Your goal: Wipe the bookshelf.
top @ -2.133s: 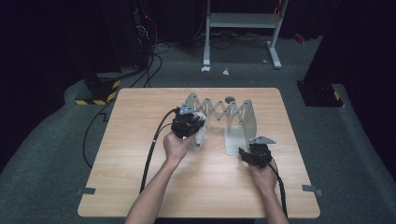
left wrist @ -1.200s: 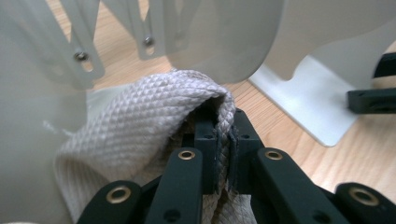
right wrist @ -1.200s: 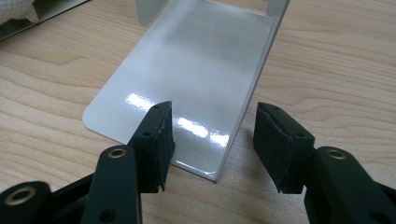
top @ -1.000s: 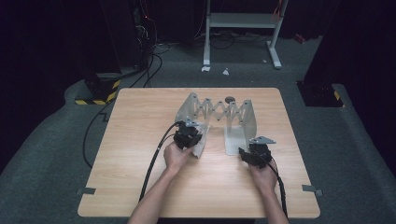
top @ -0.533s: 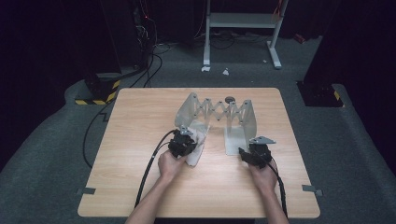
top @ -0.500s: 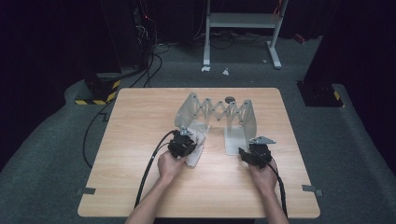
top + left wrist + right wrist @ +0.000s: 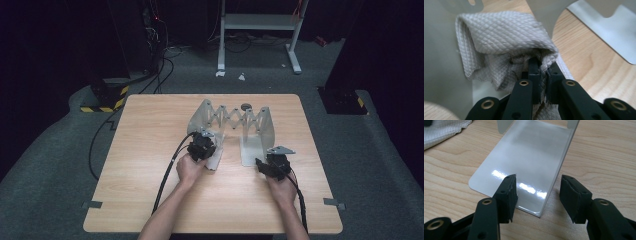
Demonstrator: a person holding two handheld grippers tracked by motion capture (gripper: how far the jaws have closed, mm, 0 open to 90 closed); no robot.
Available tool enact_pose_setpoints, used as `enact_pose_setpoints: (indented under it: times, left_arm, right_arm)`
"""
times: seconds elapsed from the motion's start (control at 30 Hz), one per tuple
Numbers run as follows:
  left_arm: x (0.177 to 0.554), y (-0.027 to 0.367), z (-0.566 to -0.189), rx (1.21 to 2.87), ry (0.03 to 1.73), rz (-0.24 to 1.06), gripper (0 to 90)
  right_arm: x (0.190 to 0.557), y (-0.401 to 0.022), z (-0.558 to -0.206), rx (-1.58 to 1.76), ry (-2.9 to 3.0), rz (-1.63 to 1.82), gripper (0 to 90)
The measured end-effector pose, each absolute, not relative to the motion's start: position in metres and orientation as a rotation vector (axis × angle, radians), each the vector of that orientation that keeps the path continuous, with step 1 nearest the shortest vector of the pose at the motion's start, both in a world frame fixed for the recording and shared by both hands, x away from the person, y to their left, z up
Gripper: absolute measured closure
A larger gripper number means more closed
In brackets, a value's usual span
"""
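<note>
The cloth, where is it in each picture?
High view: the cloth lies mid-table, under the left hand-held gripper, on the rack's left foot.
Left gripper view: centre, bunched and pinched between the jaws.
Right gripper view: top left corner.
Shared landmark: the metal rack, whose shiny foot plate sits beside the cloth.
</note>
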State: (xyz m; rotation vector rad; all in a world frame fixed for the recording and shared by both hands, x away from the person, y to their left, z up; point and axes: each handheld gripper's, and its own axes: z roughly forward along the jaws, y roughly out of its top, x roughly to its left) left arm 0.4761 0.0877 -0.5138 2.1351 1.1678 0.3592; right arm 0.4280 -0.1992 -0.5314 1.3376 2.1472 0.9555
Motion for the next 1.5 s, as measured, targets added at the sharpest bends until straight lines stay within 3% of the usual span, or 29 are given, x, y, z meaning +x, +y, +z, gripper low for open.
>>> enact_pose_setpoints:
  times: [0.33, 0.77, 1.5]
  left_arm:
    - [0.454, 0.103, -0.518, 2.124, 1.182, 0.318, 85.2]
    - [0.488, 0.076, -0.506, 2.089, 1.221, 0.353, 85.2]
    - [0.501, 0.085, -0.411, 1.919, 1.146, 0.506, 85.1]
  right_arm:
    - [0.427, -0.199, -0.531, 1.327, 2.154, 0.954, 48.9]
    - [0.427, -0.199, -0.531, 1.326, 2.154, 0.955, 48.8]
    - [0.427, -0.199, -0.531, 1.326, 2.156, 0.956, 48.8]
